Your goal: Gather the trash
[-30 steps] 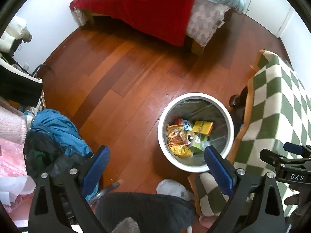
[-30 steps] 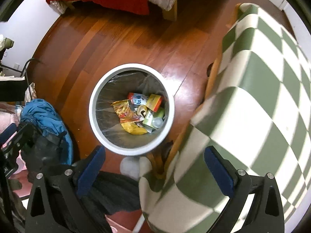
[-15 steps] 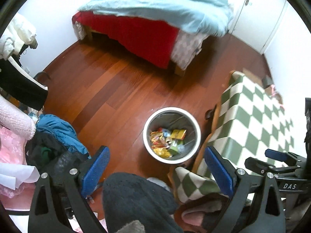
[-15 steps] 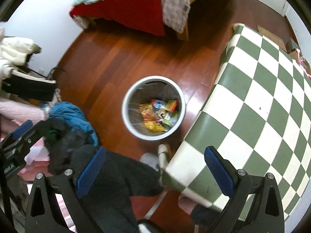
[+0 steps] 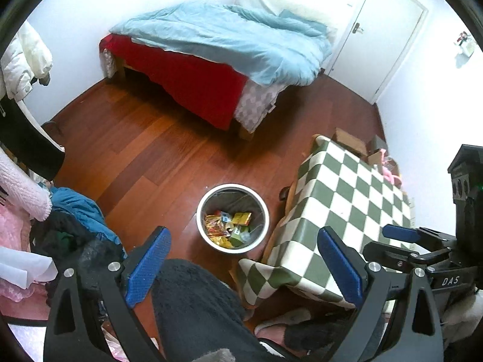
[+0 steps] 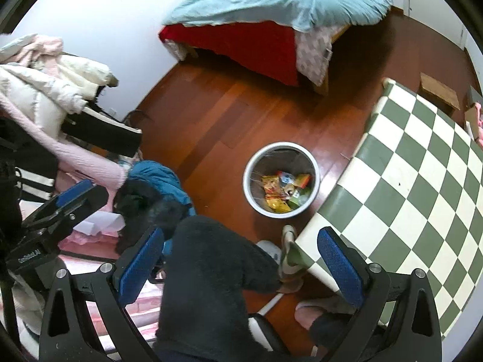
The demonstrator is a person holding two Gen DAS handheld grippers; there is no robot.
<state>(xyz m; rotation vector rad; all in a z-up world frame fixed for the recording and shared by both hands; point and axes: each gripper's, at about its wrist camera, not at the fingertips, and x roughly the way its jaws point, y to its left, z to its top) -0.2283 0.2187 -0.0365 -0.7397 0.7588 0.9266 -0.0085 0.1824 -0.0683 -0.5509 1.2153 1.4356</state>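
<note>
A white round trash bin [image 5: 204, 209] stands on the wooden floor, lined with a clear bag and holding several colourful wrappers and packets [image 5: 227, 229]. It also shows in the right wrist view [image 6: 250, 193] with the trash [image 6: 280, 191] inside. My left gripper [image 5: 244, 267] is open and empty, high above the bin. My right gripper [image 6: 243, 259] is open and empty, also high above, beside the table edge. The right gripper also shows in the left wrist view [image 5: 401, 235].
A table with a green and white checked cloth [image 5: 347, 211] stands right of the bin. A bed with a blue duvet [image 5: 229, 36] is at the back. Piled clothes [image 5: 69, 211] lie at the left. My dark-trousered leg [image 5: 196, 310] is below.
Both grippers have risen well away from the bin, which now looks much smaller. More of the bed, the door and the table have come into view.
</note>
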